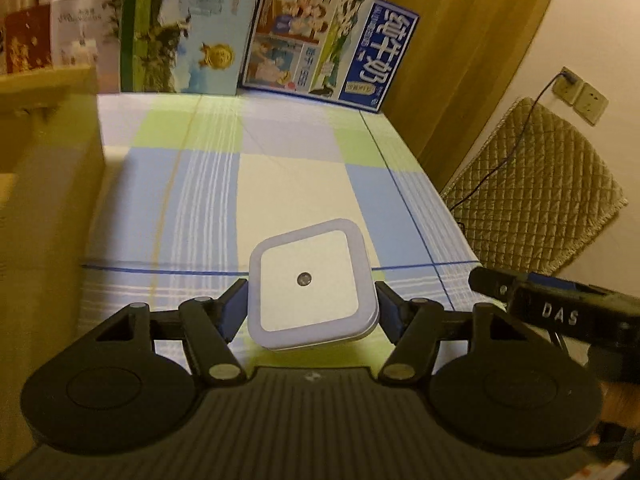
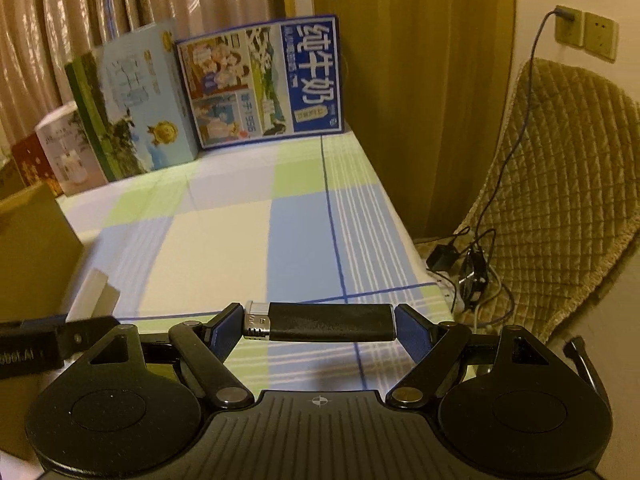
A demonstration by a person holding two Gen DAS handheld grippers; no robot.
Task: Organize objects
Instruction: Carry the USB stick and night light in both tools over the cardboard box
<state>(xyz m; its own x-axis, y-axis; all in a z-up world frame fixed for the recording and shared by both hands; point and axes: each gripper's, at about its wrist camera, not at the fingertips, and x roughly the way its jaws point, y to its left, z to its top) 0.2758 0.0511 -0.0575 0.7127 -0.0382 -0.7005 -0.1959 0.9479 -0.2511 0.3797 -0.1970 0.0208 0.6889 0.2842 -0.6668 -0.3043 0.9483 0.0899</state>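
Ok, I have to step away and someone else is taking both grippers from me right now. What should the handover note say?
Left gripper: shut on the white square night light, held above the checked tablecloth.
Right gripper: shut on the black lighter, gripped end to end, also off the cloth.
Cardboard box stands at the table's left edge; milk cartons line the back.
Done: both items picked up.
Left: set each down; the destination isn't evident from the views.
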